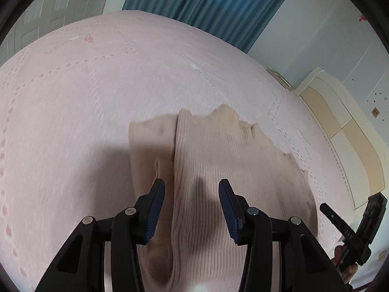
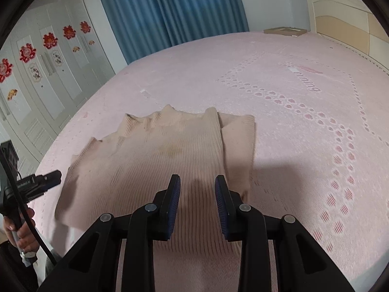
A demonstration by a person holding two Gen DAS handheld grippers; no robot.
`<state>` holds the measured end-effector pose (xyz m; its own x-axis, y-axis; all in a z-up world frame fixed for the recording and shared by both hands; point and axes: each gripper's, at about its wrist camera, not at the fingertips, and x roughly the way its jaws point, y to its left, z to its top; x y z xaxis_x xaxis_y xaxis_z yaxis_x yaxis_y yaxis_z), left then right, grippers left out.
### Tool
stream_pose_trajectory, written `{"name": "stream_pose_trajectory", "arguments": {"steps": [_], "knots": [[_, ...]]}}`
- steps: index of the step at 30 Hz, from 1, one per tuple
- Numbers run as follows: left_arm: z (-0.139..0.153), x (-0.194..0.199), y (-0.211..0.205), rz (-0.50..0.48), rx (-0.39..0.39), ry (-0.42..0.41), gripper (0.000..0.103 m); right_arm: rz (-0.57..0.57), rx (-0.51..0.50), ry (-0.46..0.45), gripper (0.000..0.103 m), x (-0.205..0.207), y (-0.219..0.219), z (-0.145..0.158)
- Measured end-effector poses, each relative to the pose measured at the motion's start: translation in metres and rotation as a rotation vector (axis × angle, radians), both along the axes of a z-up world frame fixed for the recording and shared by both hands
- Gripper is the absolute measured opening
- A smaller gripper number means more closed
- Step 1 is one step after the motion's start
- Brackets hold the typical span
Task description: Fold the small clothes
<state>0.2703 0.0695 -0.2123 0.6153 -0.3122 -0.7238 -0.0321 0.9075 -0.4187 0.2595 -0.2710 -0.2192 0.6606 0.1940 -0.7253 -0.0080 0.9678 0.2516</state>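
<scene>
A small beige ribbed knit garment (image 1: pixel 233 165) lies on the pink bedspread (image 1: pixel 73 112), with one side flap folded over the body along a lengthwise crease. It also shows in the right wrist view (image 2: pixel 150 155), scalloped hem at the far end. My left gripper (image 1: pixel 192 189) is open and empty, hovering just above the garment over the fold line. My right gripper (image 2: pixel 198 185) is open and empty above the garment's near right part. The right gripper's tool shows at the left view's right edge (image 1: pixel 340 221); the left one shows at the right view's left edge (image 2: pixel 36 182).
The pink bedspread (image 2: pixel 291 126) with dotted heart patterns spreads wide around the garment. A cream headboard (image 2: pixel 345 24) stands at the far right, blue curtains (image 2: pixel 165 7) behind, white wardrobe doors (image 2: pixel 43 73) with red decorations at left. A flat brown box (image 2: pixel 284 30) lies by the headboard.
</scene>
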Motion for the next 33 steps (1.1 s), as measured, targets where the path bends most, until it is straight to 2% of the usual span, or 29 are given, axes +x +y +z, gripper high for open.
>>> {"name": "stream_pose_trajectory", "arguments": {"steps": [3,7,9,12,15,16,18,22,24,26,28,29,33], "knots": [[-0.002,0.025,-0.005,-0.013,-0.003,0.005,0.042,-0.004,-0.004,0.005,0.03,0.013,0.005,-0.005],[-0.005,0.064,-0.013,-0.024,0.068,0.022,0.036,0.002,-0.009,0.009,0.03,0.029,0.013,-0.008],[-0.011,0.078,-0.016,-0.019,0.099,0.05,0.029,0.007,-0.015,0.01,0.03,0.038,0.017,-0.008],[-0.021,0.088,-0.015,0.008,0.132,0.086,0.008,0.008,-0.023,0.016,0.03,0.053,0.023,-0.011],[-0.017,0.084,-0.01,0.029,0.172,0.02,0.007,-0.011,-0.06,0.042,0.03,0.066,0.026,-0.019],[-0.016,0.081,-0.006,0.035,0.161,0.001,0.007,-0.033,-0.074,0.06,0.029,0.069,0.025,-0.024],[-0.023,0.08,0.0,0.038,0.143,0.025,0.007,-0.095,-0.103,0.122,0.027,0.077,0.022,-0.037],[-0.026,0.075,0.012,0.014,0.101,0.035,0.011,-0.104,-0.101,0.102,0.026,0.07,0.026,-0.032],[-0.018,0.066,0.021,-0.017,0.049,0.02,0.017,-0.079,-0.071,0.086,0.026,0.063,0.033,-0.024],[-0.012,0.058,0.026,-0.034,0.021,0.008,0.027,-0.027,-0.045,0.055,0.027,0.052,0.047,-0.014],[-0.008,0.049,0.03,-0.037,0.018,0.005,0.036,0.023,-0.044,0.031,0.033,0.043,0.064,-0.007],[-0.007,0.043,0.033,-0.042,0.018,0.007,0.04,0.055,-0.058,0.02,0.034,0.038,0.076,-0.006],[-0.01,0.022,0.042,-0.052,0.019,0.019,0.042,0.139,-0.172,-0.003,0.036,0.026,0.119,-0.013]]}}
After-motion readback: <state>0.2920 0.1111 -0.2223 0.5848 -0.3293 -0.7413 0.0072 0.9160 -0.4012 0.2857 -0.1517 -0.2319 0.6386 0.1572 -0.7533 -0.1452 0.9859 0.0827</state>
